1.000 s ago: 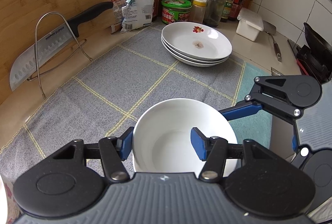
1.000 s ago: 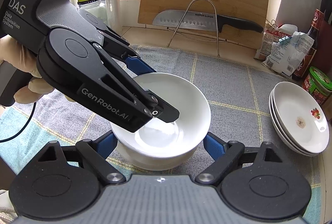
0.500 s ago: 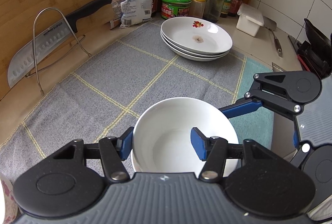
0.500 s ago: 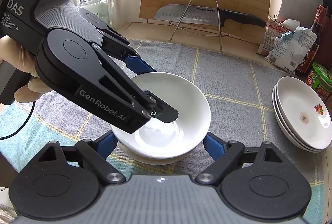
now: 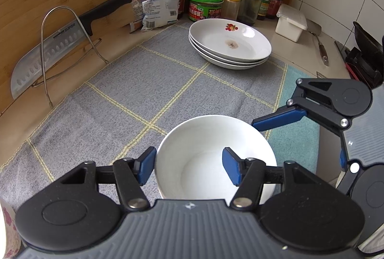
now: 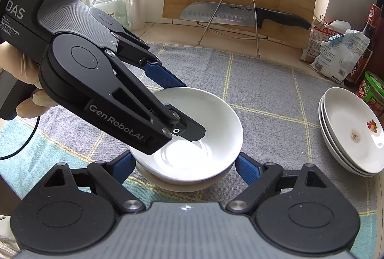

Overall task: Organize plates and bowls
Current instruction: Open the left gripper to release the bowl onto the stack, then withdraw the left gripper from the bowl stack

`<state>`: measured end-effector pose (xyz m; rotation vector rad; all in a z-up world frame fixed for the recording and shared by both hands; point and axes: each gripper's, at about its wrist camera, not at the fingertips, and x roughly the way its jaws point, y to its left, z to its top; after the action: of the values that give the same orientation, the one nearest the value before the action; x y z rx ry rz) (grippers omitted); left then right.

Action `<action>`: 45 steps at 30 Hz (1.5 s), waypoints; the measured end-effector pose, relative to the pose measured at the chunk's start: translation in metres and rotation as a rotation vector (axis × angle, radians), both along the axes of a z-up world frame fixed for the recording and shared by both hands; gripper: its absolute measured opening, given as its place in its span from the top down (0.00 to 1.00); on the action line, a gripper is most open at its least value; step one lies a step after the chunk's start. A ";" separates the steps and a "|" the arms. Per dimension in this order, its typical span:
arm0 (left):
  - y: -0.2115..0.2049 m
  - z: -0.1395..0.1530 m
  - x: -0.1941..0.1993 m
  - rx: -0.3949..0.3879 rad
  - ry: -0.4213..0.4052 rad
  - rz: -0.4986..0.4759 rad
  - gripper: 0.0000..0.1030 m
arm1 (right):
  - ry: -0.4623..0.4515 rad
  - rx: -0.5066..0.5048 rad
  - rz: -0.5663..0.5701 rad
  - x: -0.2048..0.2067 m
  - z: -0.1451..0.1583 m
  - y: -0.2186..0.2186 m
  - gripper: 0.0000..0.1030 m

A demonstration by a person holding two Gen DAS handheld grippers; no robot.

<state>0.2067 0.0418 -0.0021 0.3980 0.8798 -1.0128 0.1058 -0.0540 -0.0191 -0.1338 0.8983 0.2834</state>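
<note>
Both jaw pairs opening: left gripper [image 5: 189, 167] astride white bowl [image 5: 204, 139] rim, right gripper [image 6: 186, 166] flanking it; risk of snagging, tipping on withdrawal.

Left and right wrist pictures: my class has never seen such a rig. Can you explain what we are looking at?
A person holds two handheld grippers, each with a camera looking along its jaws. One picture comes from the left gripper, the other from the right gripper. On the grey checked cloth sit a white bowl and three stacked plates. The left jaws straddle the bowl's rim, the right span the bowl; both are opening, and nothing is gripped.
</note>
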 end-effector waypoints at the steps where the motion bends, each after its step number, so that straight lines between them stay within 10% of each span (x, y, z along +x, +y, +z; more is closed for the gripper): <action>1: 0.002 0.001 0.000 -0.003 -0.005 0.006 0.36 | -0.012 0.007 0.003 -0.001 0.002 0.000 0.00; 19: 0.051 0.015 -0.024 -0.025 -0.167 0.239 0.17 | -0.063 0.090 0.083 -0.019 0.014 0.008 0.00; 45: 0.148 -0.012 -0.019 -0.061 -0.100 0.606 0.12 | -0.085 0.039 0.138 -0.009 0.021 0.041 0.00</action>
<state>0.1880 0.1899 -0.0144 0.1115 0.8065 -0.4547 0.0964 -0.0126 0.0019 -0.1706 0.8001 0.4203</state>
